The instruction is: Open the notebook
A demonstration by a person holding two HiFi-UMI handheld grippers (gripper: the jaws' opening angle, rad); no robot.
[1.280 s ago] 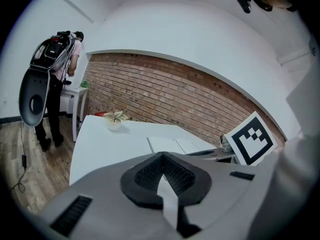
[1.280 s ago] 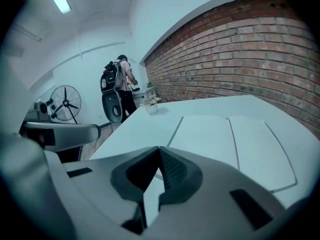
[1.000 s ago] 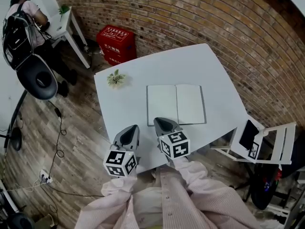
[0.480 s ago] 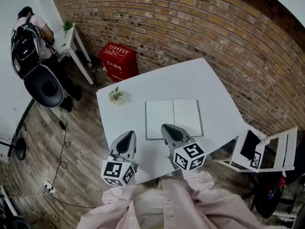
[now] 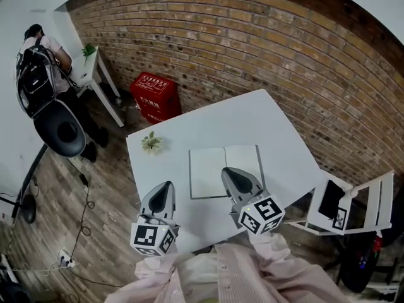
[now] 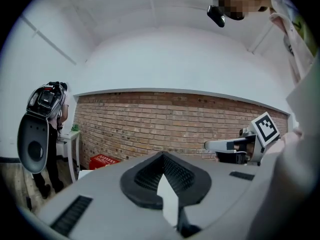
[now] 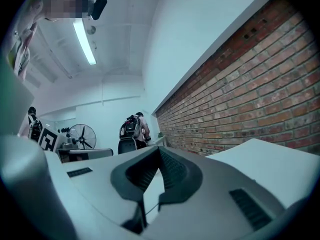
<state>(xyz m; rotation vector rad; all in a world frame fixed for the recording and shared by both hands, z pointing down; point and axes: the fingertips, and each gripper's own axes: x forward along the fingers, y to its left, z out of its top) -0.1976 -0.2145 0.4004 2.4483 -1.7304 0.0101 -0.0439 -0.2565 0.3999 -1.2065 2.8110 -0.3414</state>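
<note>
The notebook [image 5: 225, 170] lies open and flat on the white table [image 5: 265, 125], its blank white pages facing up. My left gripper [image 5: 161, 191] hovers over the table's near left corner, apart from the book. My right gripper [image 5: 232, 175] hangs above the book's near edge and hides part of the right page. In the left gripper view the left gripper [image 6: 162, 176] has its jaws together with nothing in them. The right gripper view shows the right gripper [image 7: 156, 176] shut and empty too. Both point level, well above the tabletop.
A small green sprig [image 5: 151, 143] lies on the table's left part. A red crate [image 5: 154, 93] stands against the brick wall. A white folding chair [image 5: 353, 201] holding a dark tablet is at the right. A black office chair [image 5: 60, 128] and a person [image 5: 41, 49] are far left.
Both grippers have risen from the table's near edge towards the camera, and the right one has swung rightwards. The notebook stays open and unmoved on the table.
</note>
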